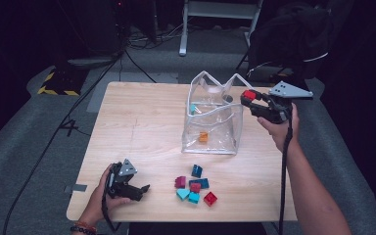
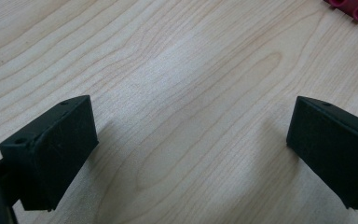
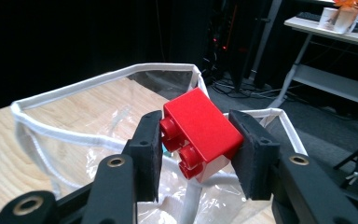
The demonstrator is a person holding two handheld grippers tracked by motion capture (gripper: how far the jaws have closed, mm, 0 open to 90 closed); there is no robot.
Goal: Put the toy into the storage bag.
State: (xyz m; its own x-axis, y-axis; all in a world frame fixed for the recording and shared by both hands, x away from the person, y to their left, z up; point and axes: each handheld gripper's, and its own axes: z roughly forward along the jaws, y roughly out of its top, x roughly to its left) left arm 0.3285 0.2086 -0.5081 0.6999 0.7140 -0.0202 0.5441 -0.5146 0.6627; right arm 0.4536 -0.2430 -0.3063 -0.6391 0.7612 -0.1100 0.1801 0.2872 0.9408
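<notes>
Nearest the table's [image 1: 127, 122] front edge, well short of the clear bag [image 1: 210, 125], the left gripper [image 1: 144, 188] rests with jaws spread, grasping nothing. Loose bricks [image 1: 194, 185] lie between it and the bag. Just right of the bag's rim, the right gripper [image 1: 248, 96] clamps a red brick [image 3: 200, 133].

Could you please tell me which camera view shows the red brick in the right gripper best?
The right gripper view: the red brick sits close up, studs visible, clamped between the jaws. The high view shows it small beside the clear bag.
</notes>
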